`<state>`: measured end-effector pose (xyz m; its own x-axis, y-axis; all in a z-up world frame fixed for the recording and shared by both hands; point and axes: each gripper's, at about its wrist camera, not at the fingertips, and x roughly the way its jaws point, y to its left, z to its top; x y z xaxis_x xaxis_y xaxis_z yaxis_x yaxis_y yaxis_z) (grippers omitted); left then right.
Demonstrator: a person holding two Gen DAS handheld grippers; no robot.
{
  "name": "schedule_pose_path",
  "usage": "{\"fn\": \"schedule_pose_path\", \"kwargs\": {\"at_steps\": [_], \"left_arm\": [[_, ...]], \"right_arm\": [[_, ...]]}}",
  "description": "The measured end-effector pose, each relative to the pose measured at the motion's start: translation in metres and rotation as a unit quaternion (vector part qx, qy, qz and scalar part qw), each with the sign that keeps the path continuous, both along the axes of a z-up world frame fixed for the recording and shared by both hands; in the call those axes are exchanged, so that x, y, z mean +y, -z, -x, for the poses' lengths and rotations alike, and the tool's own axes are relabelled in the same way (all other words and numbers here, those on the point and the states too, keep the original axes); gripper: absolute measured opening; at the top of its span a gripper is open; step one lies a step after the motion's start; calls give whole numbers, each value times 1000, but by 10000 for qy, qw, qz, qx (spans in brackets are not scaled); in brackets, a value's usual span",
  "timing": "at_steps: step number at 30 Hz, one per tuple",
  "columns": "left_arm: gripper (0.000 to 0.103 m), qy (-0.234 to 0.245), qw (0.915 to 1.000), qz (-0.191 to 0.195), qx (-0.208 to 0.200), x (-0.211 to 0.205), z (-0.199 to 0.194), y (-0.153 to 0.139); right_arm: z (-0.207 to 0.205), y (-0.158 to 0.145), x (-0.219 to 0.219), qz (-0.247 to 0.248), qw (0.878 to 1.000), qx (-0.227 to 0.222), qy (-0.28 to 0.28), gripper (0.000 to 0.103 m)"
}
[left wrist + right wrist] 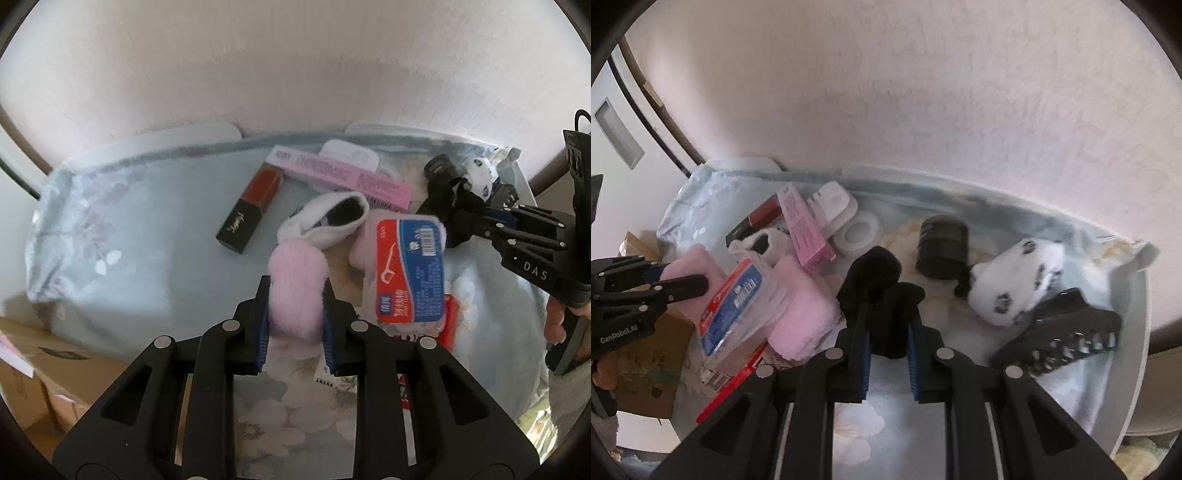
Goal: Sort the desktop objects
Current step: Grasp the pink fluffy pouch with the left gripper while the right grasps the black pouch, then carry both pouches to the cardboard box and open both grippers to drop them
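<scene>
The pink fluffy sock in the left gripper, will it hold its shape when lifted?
Probably not. The pink fluffy sock looks soft and bulges between the left gripper pads, so its free end should droop. Likely light, and its fuzzy surface is unlikely to slip.

A cloth (147, 258) covers the table (1137, 332), and the things lie on it in a loose heap near the wall (295, 74). At the back lies a long box (340, 175), with a small case (351, 155) behind it and a lipstick (255, 205) to its left. A roll of tape (858, 230) sits just beside the case. In front of the box lies a fluffy sock (295, 291), and to its right a packet of floss picks (410, 269) rests on another soft sock (805, 314). Further right are a dark sock (875, 280), then a jar (942, 243) lying on its side, a spotted sock (1015, 284) touching it, and a hair claw (1067, 332) nearest the table edge. A carton (37, 376) stands below the table on the left.
</scene>
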<state>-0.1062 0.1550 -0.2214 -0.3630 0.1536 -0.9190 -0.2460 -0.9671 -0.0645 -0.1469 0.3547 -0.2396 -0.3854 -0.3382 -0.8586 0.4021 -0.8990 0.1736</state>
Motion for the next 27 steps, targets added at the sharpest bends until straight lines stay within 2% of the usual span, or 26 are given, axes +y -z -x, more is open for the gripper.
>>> {"fn": "schedule_pose_path", "kwargs": {"at_steps": [7, 15, 20, 27], "left_arm": [[21, 139, 9995, -188, 188, -8, -3, -39], [21, 278, 9987, -182, 387, -27, -14, -97], [21, 294, 9977, -254, 563, -54, -29, -130], [21, 106, 9970, -206, 735, -111, -54, -158]], "right_arm": [[-10, -41, 6, -162, 9995, 242, 127, 15], [-37, -114, 5, -284, 9979, 546, 208, 15], [-59, -153, -22, -425, 9962, 750, 117, 15], [-89, -185, -85, -374, 9942, 958, -324, 15]]}}
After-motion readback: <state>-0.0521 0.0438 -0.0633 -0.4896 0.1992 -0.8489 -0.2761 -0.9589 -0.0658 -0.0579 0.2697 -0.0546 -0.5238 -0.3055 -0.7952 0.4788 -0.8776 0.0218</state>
